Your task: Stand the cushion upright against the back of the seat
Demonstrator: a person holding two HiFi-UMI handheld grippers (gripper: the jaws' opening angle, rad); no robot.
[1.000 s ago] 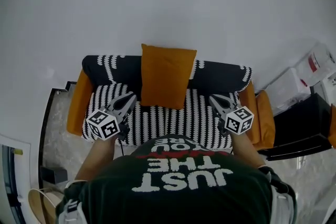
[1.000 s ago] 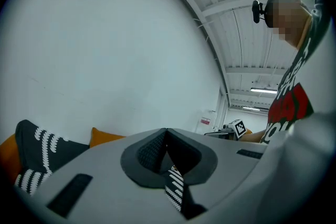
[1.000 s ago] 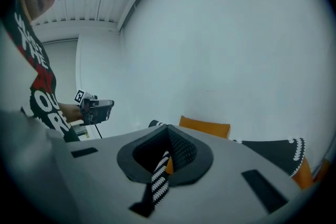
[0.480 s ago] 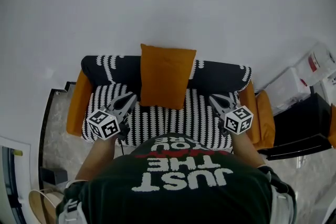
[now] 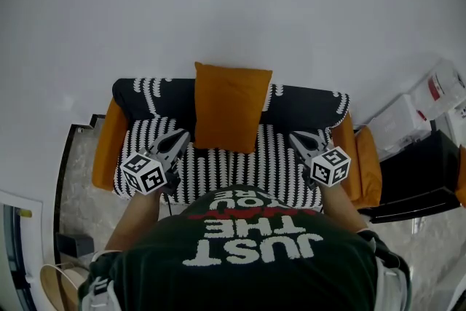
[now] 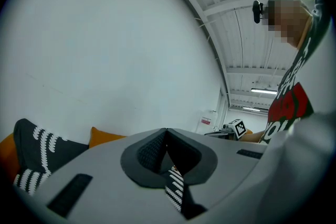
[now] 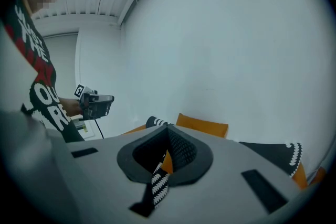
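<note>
Left gripper [image 5: 179, 138]: jaws pressed together, empty
Right gripper [image 5: 297, 138]: jaws pressed together, empty
Cushion [image 5: 227, 105]: upright against backrest [image 5: 306, 105], between both tips, clear of them

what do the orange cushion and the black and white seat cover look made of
Orange square cushion: likely matte fabric over soft filling; no shine, soft rounded corners. Black-and-white patterned seat cover: likely a woven or knitted textile, matte, draped over the backrest; weave too small to tell.
</note>
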